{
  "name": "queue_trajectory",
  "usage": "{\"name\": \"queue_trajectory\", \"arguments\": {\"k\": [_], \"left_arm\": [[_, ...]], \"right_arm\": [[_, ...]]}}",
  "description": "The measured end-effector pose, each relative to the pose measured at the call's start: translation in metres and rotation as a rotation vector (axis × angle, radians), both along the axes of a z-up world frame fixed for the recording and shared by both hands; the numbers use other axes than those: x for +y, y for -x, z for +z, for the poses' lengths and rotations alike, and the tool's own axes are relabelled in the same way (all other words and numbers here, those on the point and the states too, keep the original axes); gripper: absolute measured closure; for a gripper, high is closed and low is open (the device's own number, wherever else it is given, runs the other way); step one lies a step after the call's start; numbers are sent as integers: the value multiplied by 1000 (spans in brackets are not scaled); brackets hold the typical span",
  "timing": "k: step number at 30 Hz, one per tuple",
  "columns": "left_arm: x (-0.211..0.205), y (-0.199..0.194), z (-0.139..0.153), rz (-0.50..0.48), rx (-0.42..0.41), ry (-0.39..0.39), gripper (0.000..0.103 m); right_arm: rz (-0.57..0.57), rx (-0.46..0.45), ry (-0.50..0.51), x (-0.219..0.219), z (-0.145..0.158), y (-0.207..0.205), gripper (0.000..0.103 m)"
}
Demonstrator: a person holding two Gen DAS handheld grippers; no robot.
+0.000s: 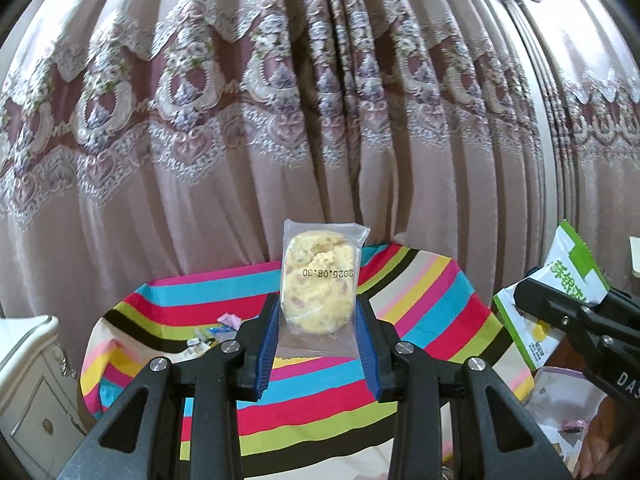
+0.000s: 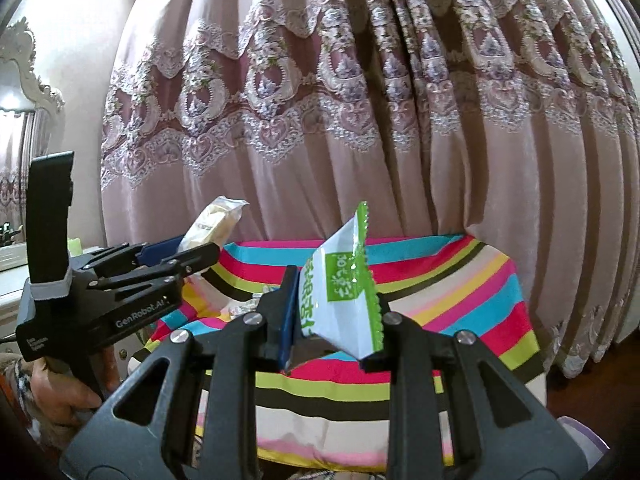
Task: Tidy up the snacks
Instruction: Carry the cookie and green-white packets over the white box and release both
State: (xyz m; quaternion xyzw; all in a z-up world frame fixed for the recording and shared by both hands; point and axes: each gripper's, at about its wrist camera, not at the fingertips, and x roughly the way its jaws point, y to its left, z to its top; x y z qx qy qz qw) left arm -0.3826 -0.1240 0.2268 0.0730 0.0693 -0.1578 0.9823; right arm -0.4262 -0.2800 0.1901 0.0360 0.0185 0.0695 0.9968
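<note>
- We see an embroidered pink curtain [image 1: 240, 140] behind a striped cloth [image 1: 420, 292].
- Our left gripper [image 1: 318, 316] is clamped on a clear-wrapped cookie [image 1: 318, 280], upright above the cloth.
- Our right gripper [image 2: 334, 316] pinches a green-and-white snack packet [image 2: 344, 276], raised over the cloth.

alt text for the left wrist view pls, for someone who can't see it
The left gripper holds a clear-wrapped cookie upright between its blue pads, above a table with a bright striped cloth. At right, the right gripper grips a green and white snack packet; a pink embroidered curtain fills the background.
</note>
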Motion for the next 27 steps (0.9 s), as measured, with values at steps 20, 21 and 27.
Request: {"name": "queue_trajectory", "arguments": {"k": [20,21,27], "left_arm": [[-133,0,-55,-376,222,-151,66],[-132,-6,-62,-377,256,-147,66],[-125,-29,-92,-341,355,-164,65]], "right_arm": [[-368,189,-80,-127,-54,70,75],[-390,216,-83,-134,-61,74,75],[-529,434,-157,-177,-119,90,75]]}}
